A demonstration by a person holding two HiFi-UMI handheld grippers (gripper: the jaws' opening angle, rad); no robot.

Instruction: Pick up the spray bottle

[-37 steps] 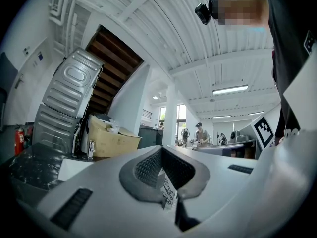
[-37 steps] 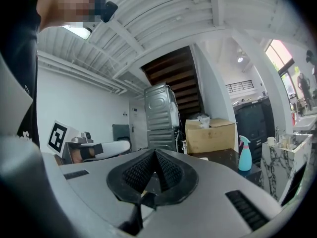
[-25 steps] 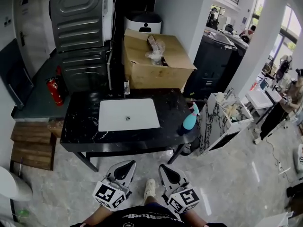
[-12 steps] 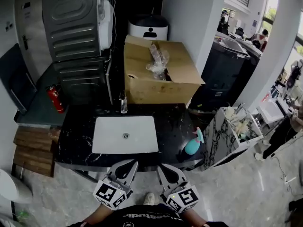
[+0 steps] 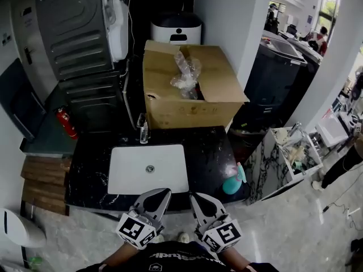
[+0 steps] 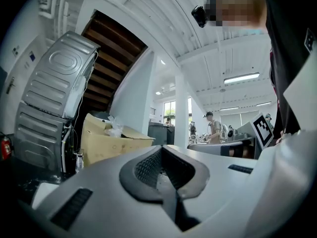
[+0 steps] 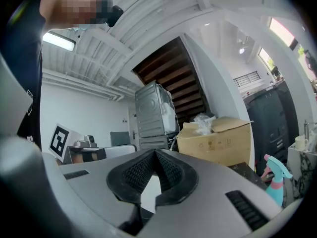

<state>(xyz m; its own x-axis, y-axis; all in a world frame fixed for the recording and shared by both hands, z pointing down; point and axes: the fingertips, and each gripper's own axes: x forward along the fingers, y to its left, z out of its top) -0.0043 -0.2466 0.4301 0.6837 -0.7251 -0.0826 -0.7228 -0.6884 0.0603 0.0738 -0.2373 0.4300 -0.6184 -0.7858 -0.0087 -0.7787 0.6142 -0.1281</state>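
Observation:
The spray bottle (image 5: pixel 232 182), teal with a pink trigger, stands at the right front corner of the black marble counter (image 5: pixel 211 151). It also shows at the far right of the right gripper view as the spray bottle (image 7: pixel 275 183). My left gripper (image 5: pixel 162 194) and right gripper (image 5: pixel 196 198) hover side by side over the counter's front edge, both shut and holding nothing. The bottle stands ahead and to the right of the right gripper, well apart from it. In their own views the left gripper (image 6: pixel 161 150) and right gripper (image 7: pixel 155 152) have their jaws pressed together.
A white sink basin (image 5: pixel 148 169) is set in the counter, with a small faucet (image 5: pixel 143 130) behind it. A large open cardboard box (image 5: pixel 190 95) stands at the back. A marble-patterned bin (image 5: pixel 282 162) sits right of the counter, a fire extinguisher (image 5: pixel 67 123) to the left.
Both grippers and the head camera have moved forward to the counter. The grippers now reach over its front edge and the spray bottle is closer. Both have stayed shut.

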